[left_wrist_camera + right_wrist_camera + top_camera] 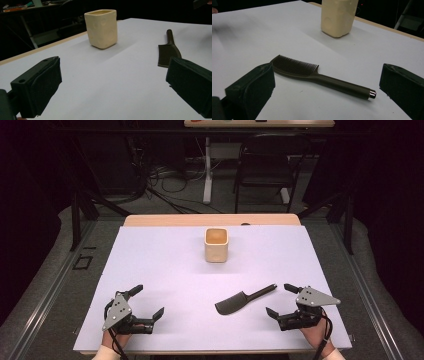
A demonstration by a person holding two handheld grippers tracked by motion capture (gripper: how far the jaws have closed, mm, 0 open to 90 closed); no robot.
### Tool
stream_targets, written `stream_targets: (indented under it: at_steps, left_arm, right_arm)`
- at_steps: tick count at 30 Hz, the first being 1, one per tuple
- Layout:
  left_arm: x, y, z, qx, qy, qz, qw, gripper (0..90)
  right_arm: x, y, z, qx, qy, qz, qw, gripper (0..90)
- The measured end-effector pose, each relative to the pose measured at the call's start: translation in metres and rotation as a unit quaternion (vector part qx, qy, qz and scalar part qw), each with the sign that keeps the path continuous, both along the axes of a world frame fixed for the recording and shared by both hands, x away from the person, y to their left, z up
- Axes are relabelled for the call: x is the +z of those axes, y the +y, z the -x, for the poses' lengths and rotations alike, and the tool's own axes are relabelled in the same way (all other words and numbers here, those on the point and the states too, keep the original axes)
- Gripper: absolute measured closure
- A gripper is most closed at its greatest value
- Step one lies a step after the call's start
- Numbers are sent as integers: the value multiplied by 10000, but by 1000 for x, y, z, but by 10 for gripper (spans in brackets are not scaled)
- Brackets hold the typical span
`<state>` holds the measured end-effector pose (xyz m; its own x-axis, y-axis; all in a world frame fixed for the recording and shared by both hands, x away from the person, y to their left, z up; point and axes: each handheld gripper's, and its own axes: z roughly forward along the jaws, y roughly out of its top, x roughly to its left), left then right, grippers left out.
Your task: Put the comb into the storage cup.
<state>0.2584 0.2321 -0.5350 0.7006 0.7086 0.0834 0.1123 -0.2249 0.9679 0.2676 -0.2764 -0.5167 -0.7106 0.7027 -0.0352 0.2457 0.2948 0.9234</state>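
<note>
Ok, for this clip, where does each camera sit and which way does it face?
High view: above the person's side, facing forward and down on the table; both forearms enter from the bottom, left hand-held gripper and right hand-held gripper open.
Left gripper view: low on that gripper, looking between its jaws toward the cream cup.
Right gripper view: low, jaws framing the comb.
All three share cup and comb.
</note>
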Motion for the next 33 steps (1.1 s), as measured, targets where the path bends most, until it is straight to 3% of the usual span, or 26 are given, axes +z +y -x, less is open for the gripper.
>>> stream_targets:
  at_steps: [16, 33]
  left_arm:
    - [0, 0, 0, -3, 4, 40, 10000, 2]
    - [0, 0, 0, 2, 4, 16, 10000, 1]
  right_arm:
    - [0, 4, -18, -20, 178, -47, 9998, 0]
    - [-5, 9, -38, -7, 313, 71, 9995, 0]
